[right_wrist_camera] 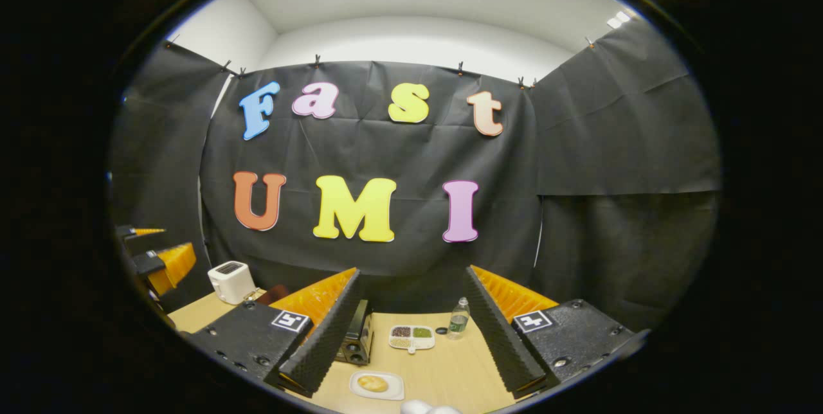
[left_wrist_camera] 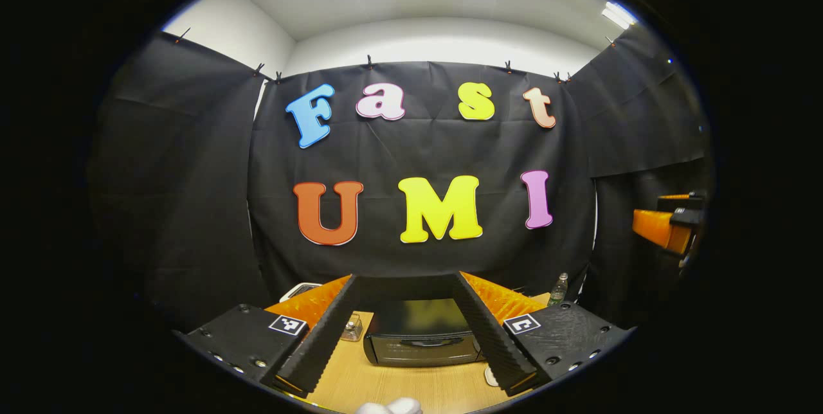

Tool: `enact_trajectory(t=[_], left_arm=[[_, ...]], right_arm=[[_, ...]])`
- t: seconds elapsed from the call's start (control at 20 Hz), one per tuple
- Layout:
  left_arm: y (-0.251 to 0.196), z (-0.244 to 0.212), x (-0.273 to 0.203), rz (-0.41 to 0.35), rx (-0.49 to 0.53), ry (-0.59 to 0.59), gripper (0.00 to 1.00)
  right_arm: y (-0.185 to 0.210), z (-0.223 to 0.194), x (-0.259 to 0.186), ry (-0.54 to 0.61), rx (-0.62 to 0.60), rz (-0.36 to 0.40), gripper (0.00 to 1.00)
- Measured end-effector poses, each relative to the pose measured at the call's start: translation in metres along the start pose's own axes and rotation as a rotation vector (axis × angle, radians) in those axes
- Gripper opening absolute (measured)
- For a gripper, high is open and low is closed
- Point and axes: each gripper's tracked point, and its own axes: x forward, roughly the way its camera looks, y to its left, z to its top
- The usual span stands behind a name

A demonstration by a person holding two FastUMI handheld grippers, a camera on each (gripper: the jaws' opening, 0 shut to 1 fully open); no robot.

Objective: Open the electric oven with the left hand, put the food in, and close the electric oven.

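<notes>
Biggest risk from here looks like the door handle: the left gripper (left_wrist_camera: 405,330) has to hook a thin bar on the front of the electric oven (left_wrist_camera: 421,332), and if it comes in too high or skewed it will probably slip off or shove the whole oven back across the bench (left_wrist_camera: 386,385) instead of swinging the door down. The oven door looks closed, and the oven sits straight ahead of the left gripper, framed between its spread-apart fingers, some way off with nothing held. The right gripper (right_wrist_camera: 411,330) is released too, fingers wide and holding nothing. The food (right_wrist_camera: 373,383), a roundish bun-like thing on a small white plate (right_wrist_camera: 392,391), lies on the bench just below and ahead of the right gripper. A grab on the plate rim could tip it.
</notes>
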Motion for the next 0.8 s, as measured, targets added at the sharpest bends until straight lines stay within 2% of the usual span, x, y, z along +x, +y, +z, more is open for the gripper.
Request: enact_trajectory(t=[0.15,0.3,0.55,0.8], left_arm=[[-0.009,-0.042,0.011,-0.01,-0.008,0.037,0.96],[-0.018,-0.087,0.027,-0.021,0.026,0.073,0.96],[-0.036,-0.145,0.06,-0.05,0.026,0.108,0.96],[-0.04,-0.192,0.107,-0.035,-0.002,0.175,0.96]], right_arm=[[-0.005,0.006,-0.001,-0.029,0.019,-0.007,1.0],[-0.01,0.009,0.0,-0.048,0.026,-0.004,1.0],[-0.011,0.0,0.002,-0.027,-0.015,-0.02,1.0],[-0.01,-0.011,0.009,0.009,-0.04,-0.026,1.0]])
